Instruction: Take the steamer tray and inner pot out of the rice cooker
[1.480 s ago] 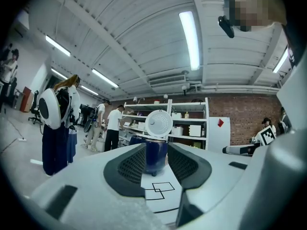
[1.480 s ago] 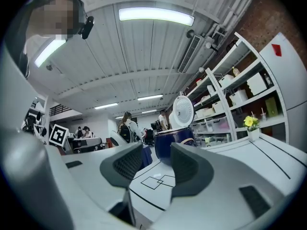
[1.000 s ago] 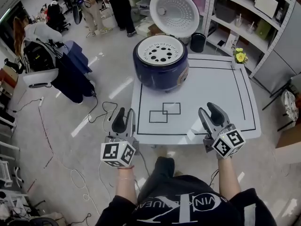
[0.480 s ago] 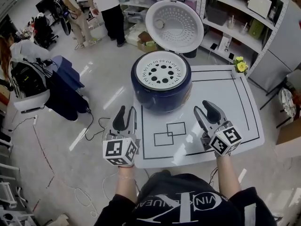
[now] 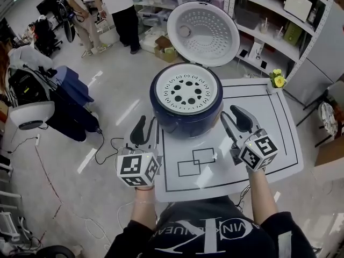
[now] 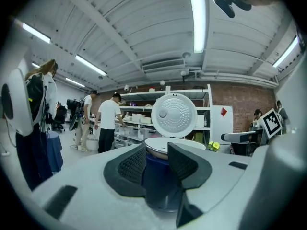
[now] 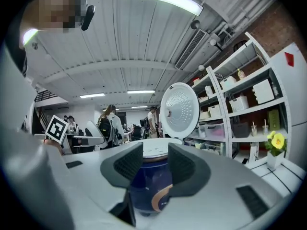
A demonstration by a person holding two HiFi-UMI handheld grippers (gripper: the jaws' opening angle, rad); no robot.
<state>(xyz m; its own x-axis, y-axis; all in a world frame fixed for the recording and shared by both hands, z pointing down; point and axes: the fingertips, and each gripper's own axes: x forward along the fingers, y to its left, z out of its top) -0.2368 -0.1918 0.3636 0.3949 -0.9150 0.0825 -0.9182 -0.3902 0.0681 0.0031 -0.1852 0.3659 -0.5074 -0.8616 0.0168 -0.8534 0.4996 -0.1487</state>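
My left gripper point(image 5: 146, 128) and right gripper point(image 5: 232, 117) are part-open and empty, flanking the rice cooker point(image 5: 183, 118); the lid point(image 5: 203, 34) stands up, so the steamer tray point(image 5: 188, 87) is ready to lift.

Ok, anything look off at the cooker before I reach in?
Nothing stands out. The rice cooker sits upright on the table, lid open, steamer tray level in its mouth.
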